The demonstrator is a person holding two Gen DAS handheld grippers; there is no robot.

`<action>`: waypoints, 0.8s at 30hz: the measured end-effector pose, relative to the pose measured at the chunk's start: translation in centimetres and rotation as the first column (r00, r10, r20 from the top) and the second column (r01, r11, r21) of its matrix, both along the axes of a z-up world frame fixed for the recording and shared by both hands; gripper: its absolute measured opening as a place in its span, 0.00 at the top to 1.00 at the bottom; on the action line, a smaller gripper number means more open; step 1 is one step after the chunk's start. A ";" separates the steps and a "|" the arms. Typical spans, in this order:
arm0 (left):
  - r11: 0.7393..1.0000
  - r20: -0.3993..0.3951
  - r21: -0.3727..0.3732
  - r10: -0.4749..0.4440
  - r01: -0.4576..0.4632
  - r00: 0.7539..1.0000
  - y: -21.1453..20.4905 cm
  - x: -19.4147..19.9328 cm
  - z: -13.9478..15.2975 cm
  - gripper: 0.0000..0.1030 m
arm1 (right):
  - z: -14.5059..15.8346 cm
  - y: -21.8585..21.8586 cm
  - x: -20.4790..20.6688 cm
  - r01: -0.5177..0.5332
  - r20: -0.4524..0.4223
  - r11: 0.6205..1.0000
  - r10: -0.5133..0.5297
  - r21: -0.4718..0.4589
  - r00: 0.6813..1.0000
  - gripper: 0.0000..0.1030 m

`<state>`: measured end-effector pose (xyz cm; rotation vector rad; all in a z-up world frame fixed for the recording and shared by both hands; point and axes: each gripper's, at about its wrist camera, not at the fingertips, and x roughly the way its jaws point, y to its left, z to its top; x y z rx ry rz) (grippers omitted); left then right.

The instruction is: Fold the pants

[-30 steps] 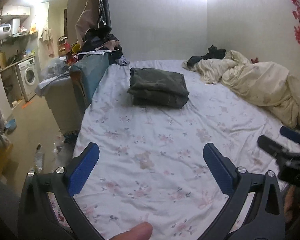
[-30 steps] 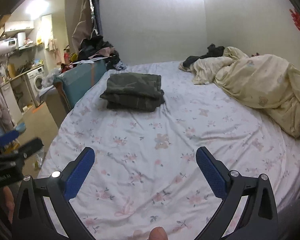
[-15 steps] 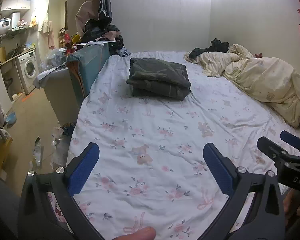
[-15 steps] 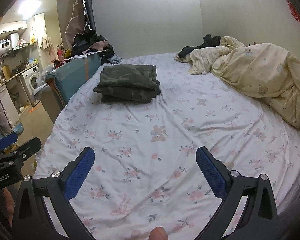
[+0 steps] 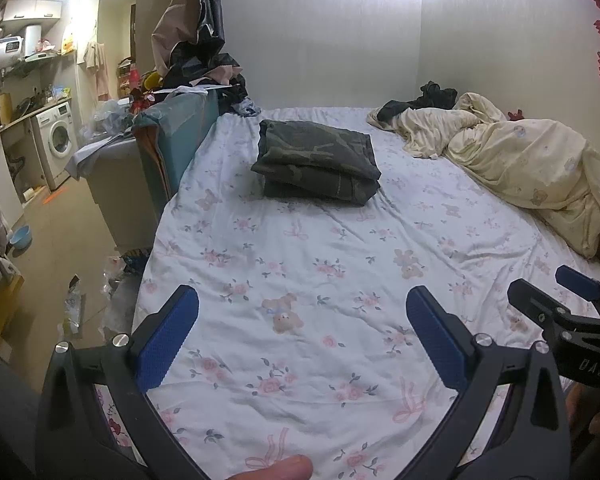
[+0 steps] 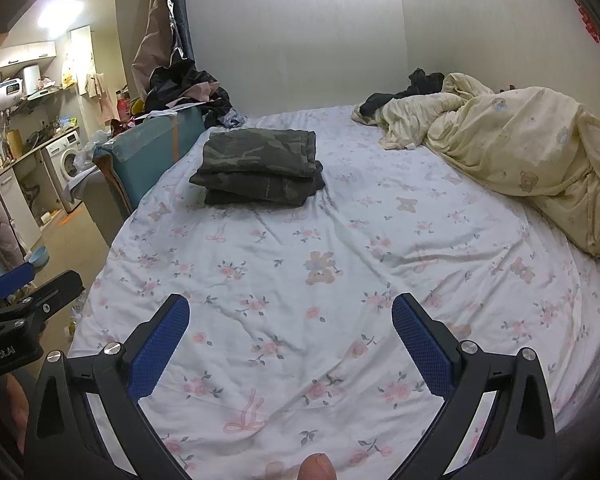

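Dark camouflage pants (image 5: 318, 164) lie folded in a neat stack on the far left part of the bed; they also show in the right wrist view (image 6: 260, 170). My left gripper (image 5: 302, 328) is open and empty, held over the near part of the floral sheet, well short of the pants. My right gripper (image 6: 290, 330) is open and empty too, also over the near sheet. Each gripper shows at the edge of the other's view: the right one (image 5: 556, 312) at the far right, the left one (image 6: 28, 288) at the far left.
A rumpled cream duvet (image 5: 532, 164) and dark clothes (image 5: 436, 98) lie along the bed's right side by the wall. A teal box (image 5: 176, 136) piled with clothes stands at the bed's left edge. A washing machine (image 5: 56, 140) and floor clutter are further left.
Both grippers have drawn back and tilted slightly down toward the near sheet; the folded pants sit a little farther away in view. Both stay open and empty.
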<state>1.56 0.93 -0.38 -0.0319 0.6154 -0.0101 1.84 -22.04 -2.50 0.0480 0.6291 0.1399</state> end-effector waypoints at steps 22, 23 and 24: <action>1.000 -0.020 -0.005 -0.006 0.006 1.000 -0.5 0.3 -0.1 0.01 | -0.5 0.5 0.1 -0.013 -0.012 1.000 0.013 -0.003 1.000 0.00; 1.000 -0.021 -0.004 -0.006 0.005 1.000 -0.6 0.3 0.0 0.01 | -0.5 0.5 0.1 -0.013 -0.011 1.000 0.013 -0.003 1.000 0.00; 1.000 -0.021 -0.004 -0.005 0.005 1.000 -0.6 0.3 -0.1 0.01 | -0.5 0.5 0.1 -0.014 -0.011 1.000 0.014 -0.002 1.000 0.00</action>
